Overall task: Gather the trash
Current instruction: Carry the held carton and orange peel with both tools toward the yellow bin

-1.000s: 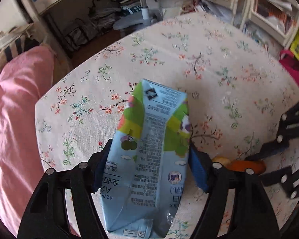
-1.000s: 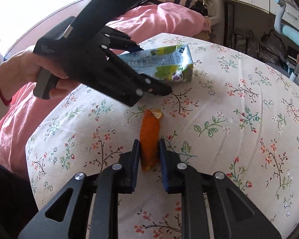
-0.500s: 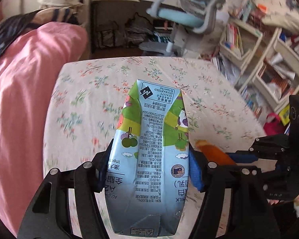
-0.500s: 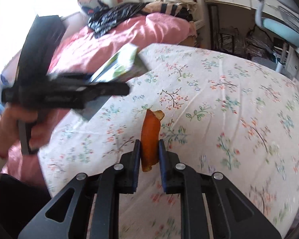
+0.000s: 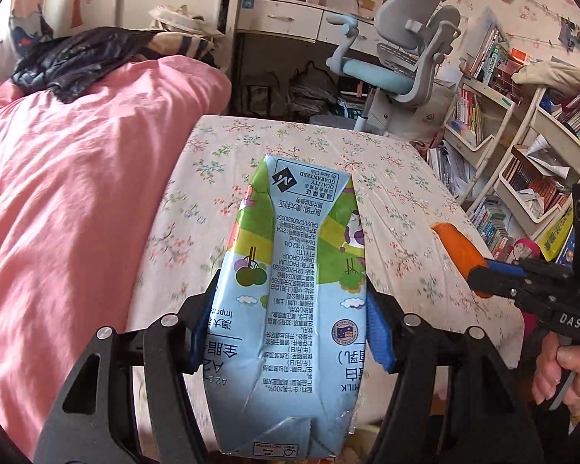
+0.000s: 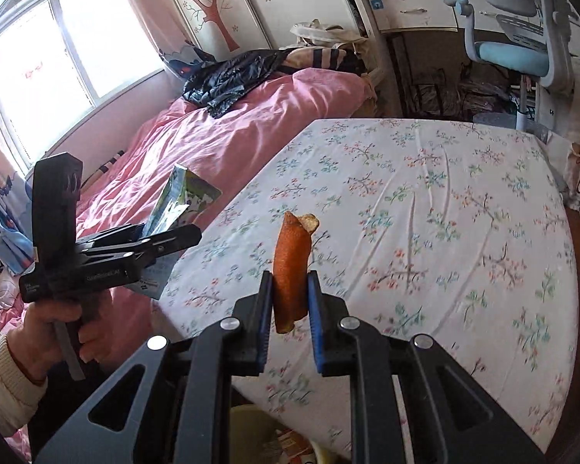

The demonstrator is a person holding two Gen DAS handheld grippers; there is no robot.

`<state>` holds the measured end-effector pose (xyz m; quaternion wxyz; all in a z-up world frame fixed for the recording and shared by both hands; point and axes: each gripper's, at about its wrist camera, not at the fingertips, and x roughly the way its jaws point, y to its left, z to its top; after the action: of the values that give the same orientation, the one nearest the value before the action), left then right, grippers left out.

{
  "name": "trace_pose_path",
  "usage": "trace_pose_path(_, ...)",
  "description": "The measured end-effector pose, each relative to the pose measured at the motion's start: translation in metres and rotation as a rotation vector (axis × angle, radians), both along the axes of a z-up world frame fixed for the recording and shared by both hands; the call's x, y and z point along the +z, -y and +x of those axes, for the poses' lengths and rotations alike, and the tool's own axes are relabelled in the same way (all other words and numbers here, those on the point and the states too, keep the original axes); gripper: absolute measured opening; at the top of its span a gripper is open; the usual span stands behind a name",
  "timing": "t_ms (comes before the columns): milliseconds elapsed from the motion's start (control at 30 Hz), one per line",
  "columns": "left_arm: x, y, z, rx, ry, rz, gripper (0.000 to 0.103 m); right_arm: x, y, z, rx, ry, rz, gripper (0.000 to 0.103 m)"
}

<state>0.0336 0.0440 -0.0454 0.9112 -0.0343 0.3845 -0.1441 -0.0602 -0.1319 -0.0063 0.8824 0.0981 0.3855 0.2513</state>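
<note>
My left gripper [image 5: 292, 305] is shut on a flattened blue and green milk carton [image 5: 290, 290], held up in the air near the table's near left edge. It also shows in the right wrist view [image 6: 166, 232] with the carton [image 6: 181, 197] sticking up. My right gripper [image 6: 290, 290] is shut on a curled orange peel [image 6: 290, 266], lifted above the floral tablecloth [image 6: 425, 212]. In the left wrist view the peel [image 5: 458, 249] sticks out of the right gripper [image 5: 479, 274] at the right.
A pink bed [image 5: 77, 193] lies along the table's left side with a black bag [image 6: 228, 77] on it. A desk chair [image 5: 398, 62] and bookshelves [image 5: 522, 162] stand beyond. Something yellow [image 6: 259, 433] shows below the table's near edge.
Both grippers have lifted and pulled back from the table with their loads. The carton and peel, low over the cloth a second ago, now hang well above it near the table's edge.
</note>
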Motion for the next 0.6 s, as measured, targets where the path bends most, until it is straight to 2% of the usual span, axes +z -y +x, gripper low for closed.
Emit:
trace_pose_path(267, -0.001, 0.002, -0.073, 0.025, 0.011, 0.016, 0.062, -0.025, -0.026, -0.073, 0.008, -0.066, 0.062, 0.018)
trace_pose_path(600, -0.018, 0.012, -0.128, 0.008, -0.027, 0.010, 0.062, -0.062, -0.059, -0.125, 0.060, -0.166, -0.021, 0.018)
